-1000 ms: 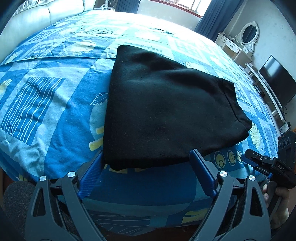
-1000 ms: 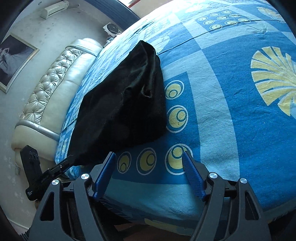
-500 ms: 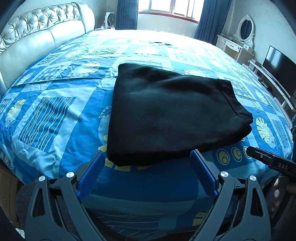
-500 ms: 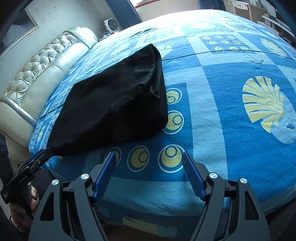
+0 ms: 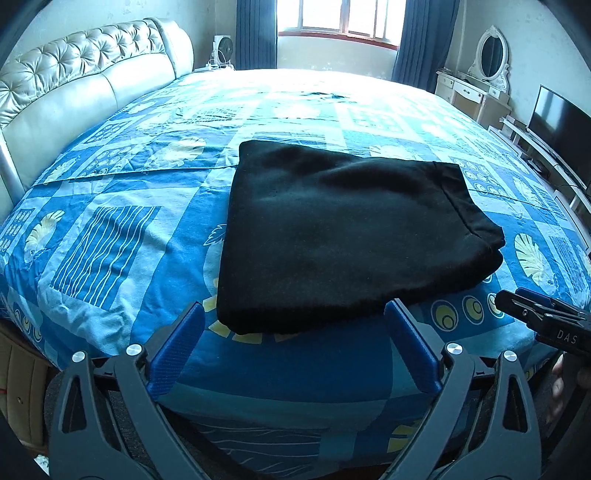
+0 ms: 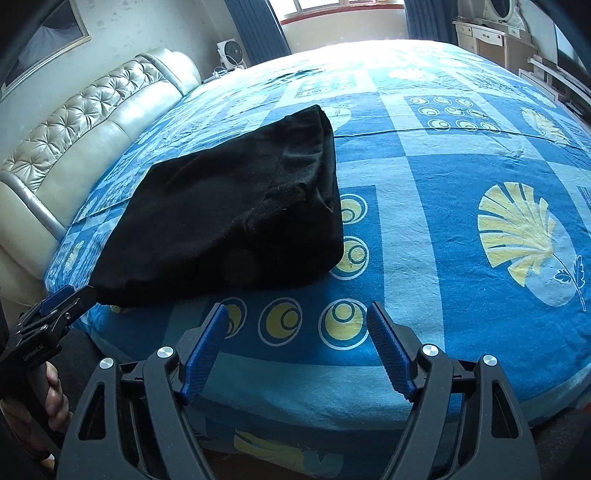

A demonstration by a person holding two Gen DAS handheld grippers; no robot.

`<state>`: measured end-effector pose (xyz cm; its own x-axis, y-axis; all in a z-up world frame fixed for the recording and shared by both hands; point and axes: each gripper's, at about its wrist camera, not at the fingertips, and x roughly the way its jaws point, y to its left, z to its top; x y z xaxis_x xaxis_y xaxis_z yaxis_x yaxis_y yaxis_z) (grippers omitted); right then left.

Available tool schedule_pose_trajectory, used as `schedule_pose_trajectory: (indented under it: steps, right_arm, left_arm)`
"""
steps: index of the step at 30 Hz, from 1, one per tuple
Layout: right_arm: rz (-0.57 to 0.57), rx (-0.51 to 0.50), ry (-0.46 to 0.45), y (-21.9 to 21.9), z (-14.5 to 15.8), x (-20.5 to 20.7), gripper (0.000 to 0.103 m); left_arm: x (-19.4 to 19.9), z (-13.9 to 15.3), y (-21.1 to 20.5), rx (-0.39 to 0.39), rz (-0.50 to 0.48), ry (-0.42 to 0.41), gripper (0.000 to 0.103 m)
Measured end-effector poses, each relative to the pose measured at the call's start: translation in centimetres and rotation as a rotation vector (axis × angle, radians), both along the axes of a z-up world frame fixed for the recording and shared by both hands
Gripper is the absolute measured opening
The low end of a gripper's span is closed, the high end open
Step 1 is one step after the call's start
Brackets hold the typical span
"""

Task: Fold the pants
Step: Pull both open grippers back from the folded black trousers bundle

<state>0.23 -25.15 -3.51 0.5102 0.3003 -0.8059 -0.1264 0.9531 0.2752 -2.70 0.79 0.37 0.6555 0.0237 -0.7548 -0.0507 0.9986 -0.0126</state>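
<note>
White letters reading "DAS" are showing on the black body of the right gripper where it is poking in at the edge of the left wrist view; its fingertips are cut off there by the frame. In the right wrist view, small pale lettering is running along the left gripper, too small to make out, and a hand is wrapping its handle at the frame edge.

The folded black fabric pants are lying flat as a rough rectangle on the blue patterned bedsheet with yellow shells and rings, near the bed's front edge. The left gripper's blue-padded jaws are standing wide and opening, just short of the pants' near edge, with nothing clamped. The right gripper's jaws are also opening over bare sheet, beside the pants.

A cream tufted leather headboard is curving along the left. Behind the bed are standing a small white fan, dark blue curtains, a white dressing table with an oval mirror and a dark flat television screen.
</note>
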Motion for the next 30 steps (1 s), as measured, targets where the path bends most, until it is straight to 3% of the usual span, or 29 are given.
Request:
schedule_pose_trajectory:
  steps: [30]
  right_arm:
    - [-0.024, -0.03, 0.017, -0.35, -0.88, -0.09, 0.082]
  left_arm:
    - [-0.15, 0.19, -0.03, 0.005, 0.009, -0.009, 0.099]
